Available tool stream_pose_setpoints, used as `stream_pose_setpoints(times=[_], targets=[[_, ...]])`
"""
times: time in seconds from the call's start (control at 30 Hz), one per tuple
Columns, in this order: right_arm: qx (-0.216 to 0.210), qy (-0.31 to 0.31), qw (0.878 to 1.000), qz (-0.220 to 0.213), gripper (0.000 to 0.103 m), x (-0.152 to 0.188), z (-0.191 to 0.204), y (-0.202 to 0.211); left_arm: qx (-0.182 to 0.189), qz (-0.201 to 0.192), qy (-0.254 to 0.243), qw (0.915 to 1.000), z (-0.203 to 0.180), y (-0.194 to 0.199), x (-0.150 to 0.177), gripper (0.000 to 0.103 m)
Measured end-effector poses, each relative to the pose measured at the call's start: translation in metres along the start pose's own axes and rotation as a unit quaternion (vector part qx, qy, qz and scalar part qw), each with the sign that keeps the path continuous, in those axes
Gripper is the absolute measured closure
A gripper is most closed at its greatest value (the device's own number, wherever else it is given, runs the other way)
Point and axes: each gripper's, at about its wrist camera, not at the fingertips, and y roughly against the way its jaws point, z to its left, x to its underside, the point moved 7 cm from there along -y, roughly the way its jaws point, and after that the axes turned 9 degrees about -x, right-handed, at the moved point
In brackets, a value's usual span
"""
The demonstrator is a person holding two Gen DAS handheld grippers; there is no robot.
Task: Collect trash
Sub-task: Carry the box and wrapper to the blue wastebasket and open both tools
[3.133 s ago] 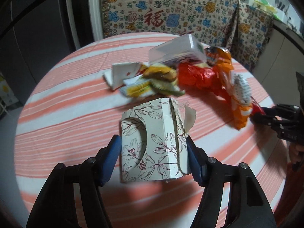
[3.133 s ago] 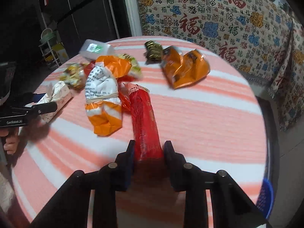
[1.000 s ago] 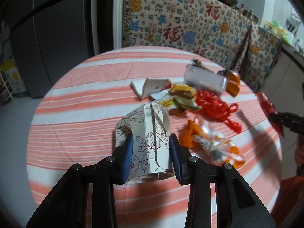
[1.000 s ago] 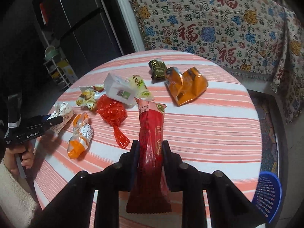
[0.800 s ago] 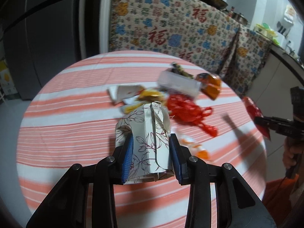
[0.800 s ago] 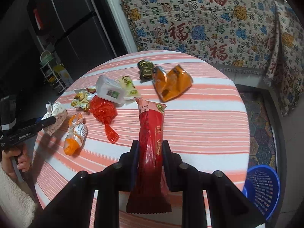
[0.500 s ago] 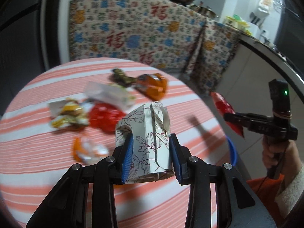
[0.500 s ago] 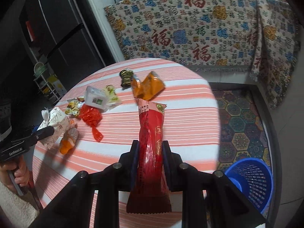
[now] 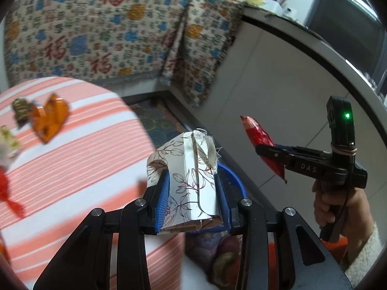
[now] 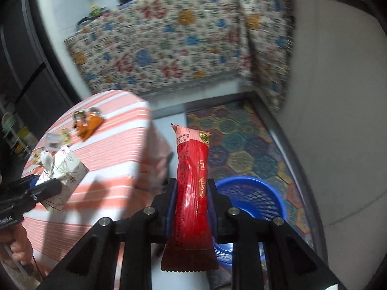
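My left gripper (image 9: 192,198) is shut on a white floral paper carton (image 9: 187,178), held past the edge of the round striped table (image 9: 72,159). Behind the carton a rim of the blue basket (image 9: 233,176) shows on the floor. My right gripper (image 10: 192,200) is shut on a long red snack wrapper (image 10: 192,181), with the blue mesh basket (image 10: 254,198) just below and to its right. In the left wrist view the right gripper (image 9: 263,148) holds the red wrapper (image 9: 260,137) out at the right. The right wrist view shows the left gripper (image 10: 42,187) with the carton (image 10: 64,171) over the table.
On the table lie an orange wrapper (image 9: 49,118), a dark gold wrapper (image 9: 21,107) and several other scraps at the left. A patterned cloth (image 9: 101,36) covers furniture behind. A colourful hexagon mat (image 10: 244,142) lies on the floor beside a white cabinet wall (image 9: 278,91).
Both grippers swung right, away from the table's middle and out beyond its edge, each still holding its item. The blue basket has come into close view under the right gripper.
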Motion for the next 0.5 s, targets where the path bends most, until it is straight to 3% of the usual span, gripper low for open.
stream_pose_setpoints(times=[0.2,0.5], targets=[[0.022,-0.043,0.999,0.009,0.079,0.008,-0.056,-0.002,0.022,0.026,-0.017,0.9993,-0.047,-0.052,0.004,0.065],[0.027,-0.071,0.997,0.014,0.079,0.007,-0.089,-0.013,0.027,0.046,-0.026,0.9982,-0.078,-0.091,0.016,0.065]])
